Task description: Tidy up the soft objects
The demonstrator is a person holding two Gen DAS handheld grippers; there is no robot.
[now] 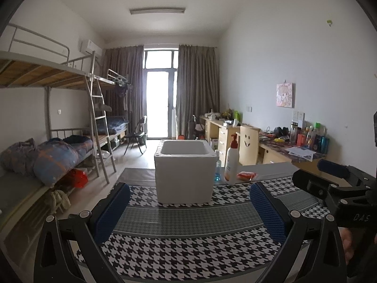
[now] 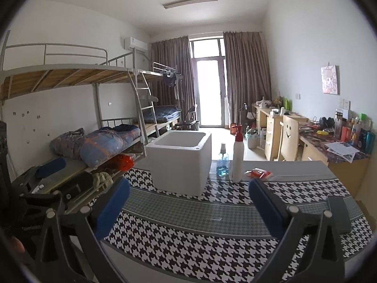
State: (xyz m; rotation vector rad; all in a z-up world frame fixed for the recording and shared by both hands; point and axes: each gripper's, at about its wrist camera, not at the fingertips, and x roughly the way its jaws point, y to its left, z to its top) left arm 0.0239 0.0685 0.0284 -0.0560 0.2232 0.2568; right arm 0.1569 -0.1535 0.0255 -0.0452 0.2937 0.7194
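Note:
A white foam box (image 1: 186, 172) (image 2: 180, 165) stands open-topped on the houndstooth tablecloth (image 1: 188, 243) (image 2: 188, 235). A small orange-red packet (image 1: 246, 175) (image 2: 259, 173) lies to its right, past two bottles. My left gripper (image 1: 188, 188) is open over the cloth in front of the box, nothing between its blue pads (image 1: 113, 210). My right gripper (image 2: 188, 182) is also wide open and empty, a little to the right of the left one. Each gripper appears in the other's view: the right gripper (image 1: 313, 176), the left gripper (image 2: 66, 176).
A white pump bottle (image 1: 232, 160) (image 2: 238, 155) and a small blue bottle (image 1: 218, 169) (image 2: 222, 162) stand right of the box. A dark flat object (image 2: 339, 214) lies at the table's right edge. Bunk beds (image 1: 59, 146) line the left wall, cluttered desks (image 2: 329, 146) the right.

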